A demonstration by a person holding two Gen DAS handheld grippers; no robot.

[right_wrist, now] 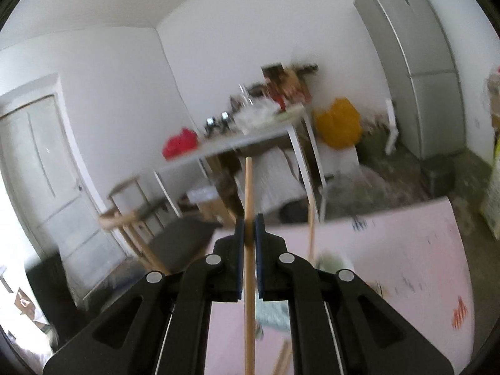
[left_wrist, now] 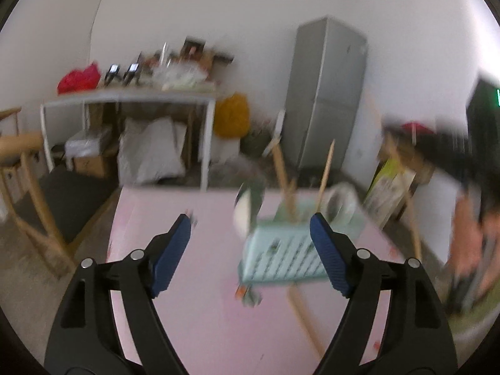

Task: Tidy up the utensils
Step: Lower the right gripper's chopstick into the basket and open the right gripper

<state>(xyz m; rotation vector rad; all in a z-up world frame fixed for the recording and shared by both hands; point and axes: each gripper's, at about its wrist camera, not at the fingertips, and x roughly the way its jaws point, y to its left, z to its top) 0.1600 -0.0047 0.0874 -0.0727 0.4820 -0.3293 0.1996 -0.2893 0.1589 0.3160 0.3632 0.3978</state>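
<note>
Carrying a thin wooden chopstick over the pink surface now, and the job is to get it into the pale blue slotted plastic utensil basket sitting centre-right in the left wrist view. Two wooden sticks already stand in that basket, leaning, tips toward the top of the frame. To land this well, I'd say keep the stick upright, bring its lower end over the basket's open top, and only let go once the tip is inside; those leaning sticks could deflect it.

Right hand-held gripper, centre of its own view: jaws pinched tight on the chopstick. The stick's long axis runs near-vertical in frame, one end poking up above the pads, the other dropping out the bottom edge.

Left hand-held gripper, lower half of its view: jaws spread wide, nothing between them, with the basket just beyond its right finger. Heavy blur throughout.
</note>
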